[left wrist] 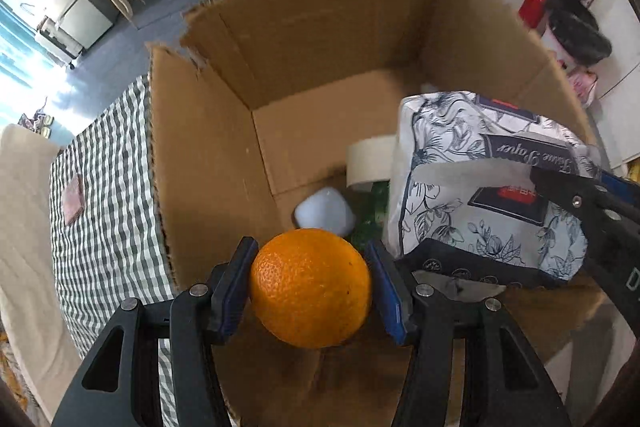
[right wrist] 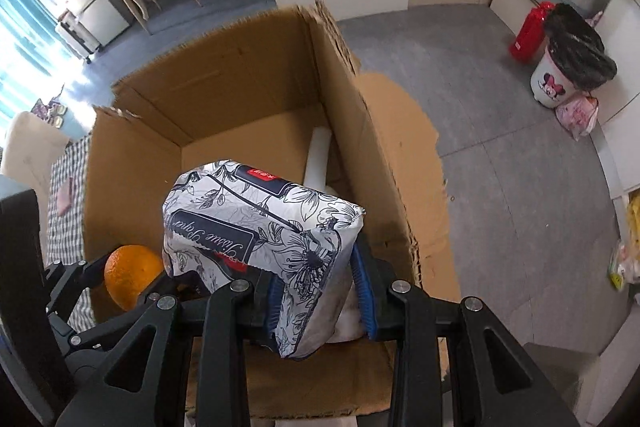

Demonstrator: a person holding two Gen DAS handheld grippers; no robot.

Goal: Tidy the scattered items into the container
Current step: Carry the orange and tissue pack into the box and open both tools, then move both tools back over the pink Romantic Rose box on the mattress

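My left gripper (left wrist: 310, 287) is shut on an orange (left wrist: 310, 287) and holds it over the near edge of an open cardboard box (left wrist: 208, 167). My right gripper (right wrist: 320, 301) is shut on a floral tissue paper pack (right wrist: 260, 227) and holds it above the box (right wrist: 248, 75). The pack also shows at the right of the left wrist view (left wrist: 480, 187), with the right gripper arm (left wrist: 592, 203) behind it. The orange shows at the lower left of the right wrist view (right wrist: 130, 273). Inside the box lie a tape roll (left wrist: 368, 163), a pale blue lump (left wrist: 325, 213), something green (left wrist: 372, 219) and a white roll (right wrist: 318, 157).
The box stands on a green-checked cloth (left wrist: 104, 195) with a small pink item (left wrist: 74, 203) on it. On the grey floor to the right stand a bin with a black bag (right wrist: 568, 63), a red bottle (right wrist: 528, 35) and a pink bag (right wrist: 578, 115). A beige chair (left wrist: 24, 227) is at the left.
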